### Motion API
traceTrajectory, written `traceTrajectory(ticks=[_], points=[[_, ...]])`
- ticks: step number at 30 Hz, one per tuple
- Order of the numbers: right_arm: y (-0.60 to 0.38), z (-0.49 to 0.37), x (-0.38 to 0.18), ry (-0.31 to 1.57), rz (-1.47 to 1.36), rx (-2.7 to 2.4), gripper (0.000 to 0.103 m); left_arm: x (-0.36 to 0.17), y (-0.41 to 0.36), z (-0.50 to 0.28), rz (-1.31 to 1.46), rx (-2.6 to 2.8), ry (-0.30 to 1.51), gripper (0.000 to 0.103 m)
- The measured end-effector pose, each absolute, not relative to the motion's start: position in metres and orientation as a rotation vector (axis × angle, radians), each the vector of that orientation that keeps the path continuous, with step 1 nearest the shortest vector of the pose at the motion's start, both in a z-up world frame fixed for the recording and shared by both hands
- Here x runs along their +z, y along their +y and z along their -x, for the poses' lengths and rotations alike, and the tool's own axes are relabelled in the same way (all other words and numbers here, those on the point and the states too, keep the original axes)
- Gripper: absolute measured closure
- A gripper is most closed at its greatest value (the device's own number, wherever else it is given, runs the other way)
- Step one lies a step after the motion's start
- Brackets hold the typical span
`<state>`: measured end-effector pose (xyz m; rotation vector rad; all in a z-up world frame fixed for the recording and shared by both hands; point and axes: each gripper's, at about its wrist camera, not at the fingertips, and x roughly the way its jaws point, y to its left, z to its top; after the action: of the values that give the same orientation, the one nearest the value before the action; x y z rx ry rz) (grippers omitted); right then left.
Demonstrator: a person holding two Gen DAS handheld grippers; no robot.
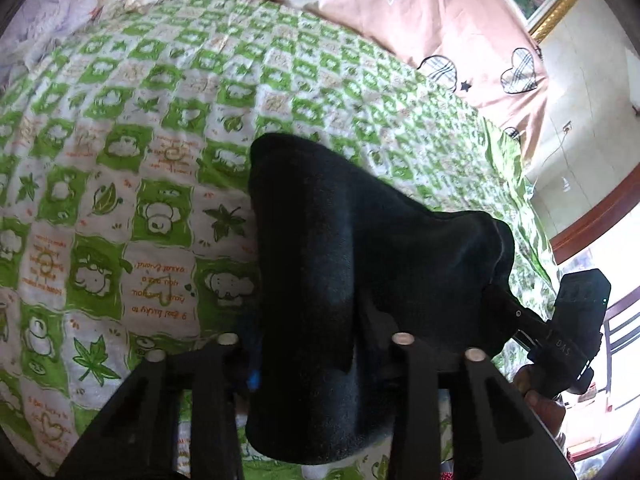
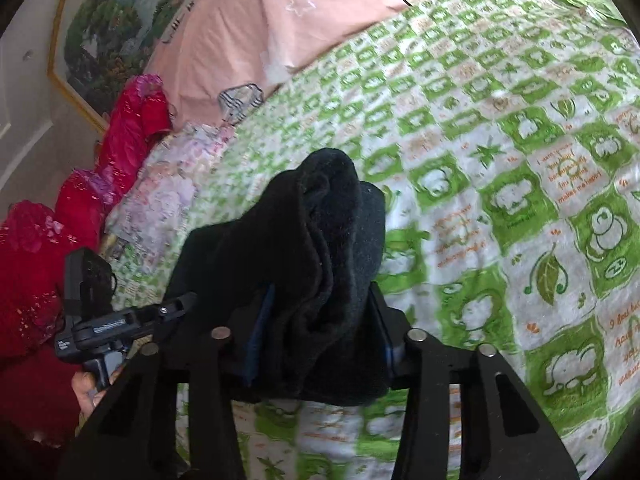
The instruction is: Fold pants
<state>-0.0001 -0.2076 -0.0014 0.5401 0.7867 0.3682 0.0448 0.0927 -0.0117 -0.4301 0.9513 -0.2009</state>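
Note:
The black fleecy pants (image 1: 360, 240) hang bunched and lifted above a green-and-white checked bedsheet (image 1: 120, 200). My left gripper (image 1: 312, 364) is shut on one thick fold of them; cloth fills the gap and hides most of the fingers, leaving a blue pad (image 1: 254, 378) showing at the left. In the left wrist view, the right gripper (image 1: 516, 316) grips the cloth's right end. In the right wrist view, the pants (image 2: 320, 220) stand up in a crumpled bundle between the blue pads (image 2: 260, 320). My right gripper (image 2: 320, 332) is shut on them. The left gripper (image 2: 176, 308) meets the cloth's left side.
A pink quilt with hearts and stars (image 1: 420, 20) lies along the far side of the bed. Red shiny bedding (image 2: 48, 248) and a pale floral cloth (image 2: 168, 192) are piled at the bed's left edge. A gold-framed picture (image 2: 100, 32) hangs on the wall. A hand (image 1: 540, 400) holds the right gripper.

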Motion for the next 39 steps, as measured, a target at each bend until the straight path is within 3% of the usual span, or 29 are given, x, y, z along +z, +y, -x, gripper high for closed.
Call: traceTrajectory(ticks=[11,23,39], points=[[-0.175,-0.015,0.041,0.699,-0.472,0.461,0.061,0.030,0.118,-0.032,0.429,-0.161,0.848,0.075],[-0.115,-0.084,0.041,0.711,-0.397,0.552,0.061,0.045,0.177,-0.047,0.382,0.007,0.794,0.075],[-0.086,-0.121,0.005,0.833,-0.367,0.566,0.059,0.012,0.209,-0.057,0.403,0.087,0.838,0.073]])
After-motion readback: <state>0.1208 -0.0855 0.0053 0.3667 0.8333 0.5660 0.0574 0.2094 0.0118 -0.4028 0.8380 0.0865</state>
